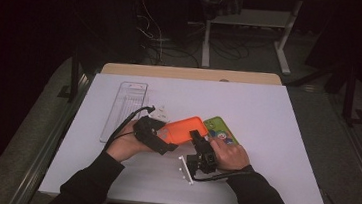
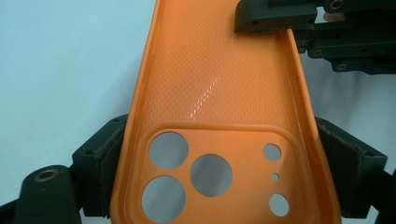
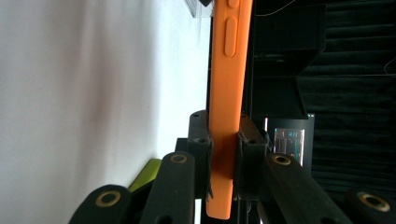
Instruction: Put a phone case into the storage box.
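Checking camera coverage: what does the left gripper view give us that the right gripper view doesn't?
Left gripper view: the orange phone case's textured inside and its camera cutouts, with the left tongs clamping its two long sides.

Right gripper view: the case edge-on, its side button bumps, the right tongs pinching its thin wall, and a corner of the green phone case.

Both: the orange case held in tongs, above the white table.

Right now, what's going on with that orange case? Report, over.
Left hand-held gripper clamped across orange phone case, camera-hole end. Right hand-held gripper pinching its edge. Case held off the white table. Green phone close beside, nothing blocking.
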`<state>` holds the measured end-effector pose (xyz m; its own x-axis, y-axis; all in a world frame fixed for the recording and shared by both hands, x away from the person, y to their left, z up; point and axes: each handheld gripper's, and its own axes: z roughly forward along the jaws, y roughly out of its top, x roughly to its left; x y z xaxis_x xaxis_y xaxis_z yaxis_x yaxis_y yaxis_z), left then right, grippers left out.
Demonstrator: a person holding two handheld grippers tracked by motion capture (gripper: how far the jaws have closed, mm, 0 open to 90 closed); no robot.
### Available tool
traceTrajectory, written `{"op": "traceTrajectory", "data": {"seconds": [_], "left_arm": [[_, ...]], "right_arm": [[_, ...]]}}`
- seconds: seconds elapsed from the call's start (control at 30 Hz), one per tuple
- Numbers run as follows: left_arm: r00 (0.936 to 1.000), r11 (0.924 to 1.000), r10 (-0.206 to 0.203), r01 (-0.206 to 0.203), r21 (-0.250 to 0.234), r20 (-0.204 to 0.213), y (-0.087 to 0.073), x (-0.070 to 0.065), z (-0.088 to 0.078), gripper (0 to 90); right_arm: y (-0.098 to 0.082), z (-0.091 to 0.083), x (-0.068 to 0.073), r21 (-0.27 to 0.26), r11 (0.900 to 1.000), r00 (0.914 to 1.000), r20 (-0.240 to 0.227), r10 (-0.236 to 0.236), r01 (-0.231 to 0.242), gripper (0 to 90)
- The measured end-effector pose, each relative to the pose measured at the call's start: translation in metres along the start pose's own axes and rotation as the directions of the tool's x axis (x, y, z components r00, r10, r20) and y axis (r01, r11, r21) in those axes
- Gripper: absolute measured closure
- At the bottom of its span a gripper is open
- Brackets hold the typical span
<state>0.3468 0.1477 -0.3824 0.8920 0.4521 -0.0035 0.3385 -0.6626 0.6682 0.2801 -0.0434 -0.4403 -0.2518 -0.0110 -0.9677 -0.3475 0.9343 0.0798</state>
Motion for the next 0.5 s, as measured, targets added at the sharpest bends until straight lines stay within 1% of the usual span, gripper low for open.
{"op": "traceTrajectory", "data": {"seconds": [0.13, 0.17, 0.2, 0.27, 0.3, 0.37, 0.4, 0.43, 0.47, 0.5], "left_arm": [[0.9998, 0.9999, -0.012, 0.012, -0.01, 0.017, -0.001, 0.0005, -0.0004, 14.3], [0.9998, 0.9999, -0.006, 0.007, -0.013, 0.017, -0.001, 0.0003, -0.001, 13.8], [0.9998, 0.9998, -0.005, 0.005, -0.019, 0.02, -0.0011, 0.0006, -0.0014, 12.9], [0.9991, 0.9996, -0.02, 0.021, -0.02, 0.037, -0.0014, 0.0007, -0.0028, 9.5], [0.999, 0.9994, -0.022, 0.023, -0.027, 0.039, -0.0017, 0.001, -0.0035, 8.6], [0.9989, 0.9994, -0.021, 0.023, -0.027, 0.043, -0.002, 0.0032, -0.0058, 5.4], [0.9989, 0.9991, -0.023, 0.025, -0.036, 0.04, -0.0022, 0.0037, -0.0063, 3.4], [0.9988, 0.9989, -0.025, 0.027, -0.038, 0.042, -0.0024, 0.0043, -0.0071, 2.3], [0.9985, 0.9986, -0.028, 0.03, -0.044, 0.047, -0.0027, 0.0045, -0.0073, 2.2], [0.9986, 0.999, -0.024, 0.026, -0.035, 0.046, -0.0031, 0.0049, -0.0081, 1.5]], "right_arm": [[0.0, -0.0015, -0.0013, -0.001, 1.0, 1.0, 0.003, 0.0, 0.0, 78.1], [-0.0001, -0.0017, -0.0012, -0.001, 1.0, 1.0, 0.003, 0.001, -0.001, 78.1], [-0.0005, -0.002, -0.0015, 0.001, 1.0, 1.0, -0.003, 0.006, -0.006, 78.0], [-0.0017, -0.0023, -0.0014, 0.005, 1.0, 1.0, -0.004, 0.009, -0.009, 78.0], [-0.0023, -0.0022, -0.0017, 0.006, 1.0, 1.0, -0.005, 0.008, -0.008, 78.0], [-0.004, -0.0022, -0.0014, 0.012, 1.0, 0.9998, -0.005, 0.021, -0.021, 78.0], [-0.0053, -0.0022, -0.0024, 0.014, 1.0, 0.9998, -0.007, 0.017, -0.017, 78.0], [-0.0063, -0.0022, -0.0024, 0.016, 1.0, 0.9996, -0.006, 0.027, -0.027, 78.0], [-0.0076, -0.0022, -0.0033, 0.017, 1.0, 0.9997, -0.006, 0.024, -0.024, 78.0], [-0.0088, -0.0025, -0.0036, 0.021, 0.999, 0.9994, -0.007, 0.035, -0.035, 78.0]]}}
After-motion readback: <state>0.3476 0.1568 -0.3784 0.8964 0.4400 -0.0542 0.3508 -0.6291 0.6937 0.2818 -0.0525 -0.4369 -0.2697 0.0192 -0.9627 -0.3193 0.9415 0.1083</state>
